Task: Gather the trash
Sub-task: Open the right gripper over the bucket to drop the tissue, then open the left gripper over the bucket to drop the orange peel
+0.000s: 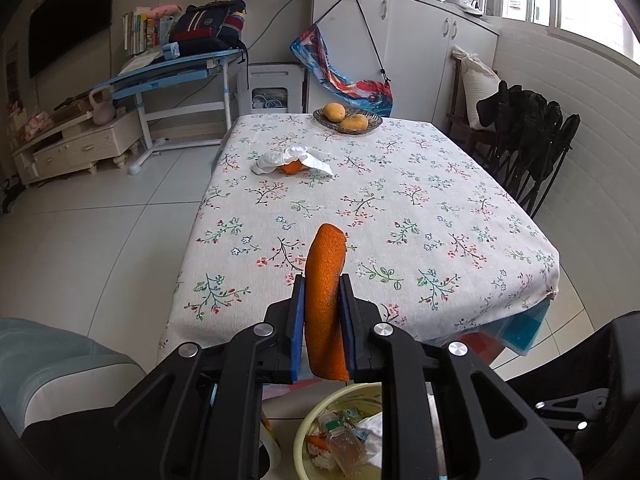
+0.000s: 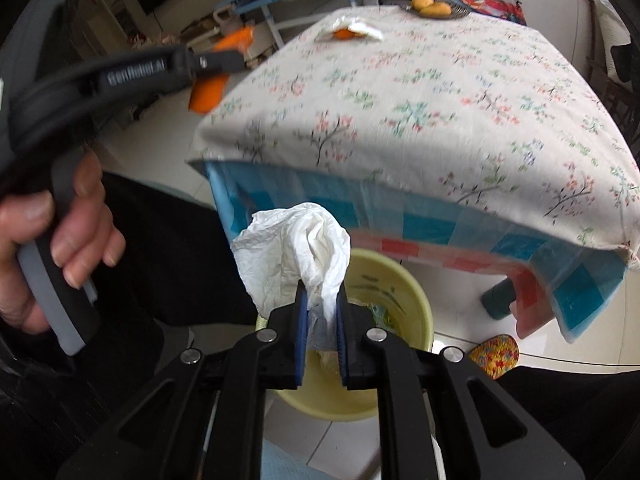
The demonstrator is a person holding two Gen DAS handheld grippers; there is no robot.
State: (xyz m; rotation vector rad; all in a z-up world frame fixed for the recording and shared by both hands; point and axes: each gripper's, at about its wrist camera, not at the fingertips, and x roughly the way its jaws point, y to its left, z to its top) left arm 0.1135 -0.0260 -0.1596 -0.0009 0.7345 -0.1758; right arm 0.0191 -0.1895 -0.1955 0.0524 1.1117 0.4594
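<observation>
Left wrist view, bottom centre: left gripper (image 1: 323, 280), jaws clamped on a strip of orange peel (image 1: 325, 304) that stands upright between the blue pads, its tip sticking up above them over the near table edge. Below the gripper, bottom of frame: pale yellow trash bin (image 1: 298, 436) with a plastic bottle and scraps inside.

Right wrist view, lower centre: right gripper (image 2: 321, 286), jaws pinched tight on a crumpled white tissue (image 2: 294, 246); the tissue bulges up above the pads, directly over the same bin (image 2: 412, 300), which sits on the floor just in front of the table's near side. Left side of this frame: a hand (image 2: 52, 236) wrapped around the other gripper's handle, with the peel showing orange at its tip, upper left.

Mid frame: table with floral tablecloth (image 1: 400, 208), a blue and pink checked cloth hanging under it at the near edge.

Farther, on the table left of centre: another white tissue lying over an orange piece (image 1: 290, 160), untouched. Far end of table: dark fruit dish (image 1: 348, 120) with two yellow mangoes. Right of table: black chair (image 1: 532, 152) with dark clothing draped on it.
</observation>
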